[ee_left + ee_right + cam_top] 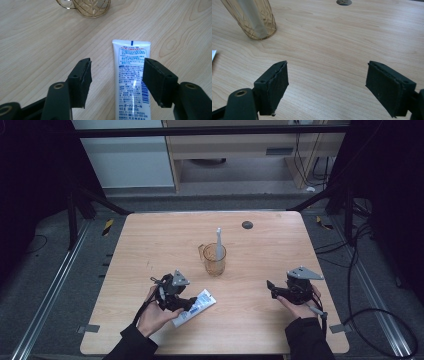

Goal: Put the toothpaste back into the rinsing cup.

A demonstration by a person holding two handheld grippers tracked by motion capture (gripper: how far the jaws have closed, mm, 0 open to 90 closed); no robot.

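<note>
— While the high view is showing the toothpaste tube point(195, 306) lying flat on the table point(260, 270), near and to the front-left of the amber cup point(215, 260) holding a toothbrush point(219, 244), how is it going to handle?

— Lightly, I'd judge: soft, squashy plastic, a bit slick. The left gripper point(186, 304) is hovering over its near end; the right gripper point(270, 287) is waiting well right of the cup.

— And the left gripper view?

— Jaws are standing apart, the tube point(131, 82) lying between them, untouched as far as I can tell. Gripping mid-body looks best.

— The right gripper view?

— Its jaws are gaping on nothing, pointing past the cup point(252, 18).
</note>
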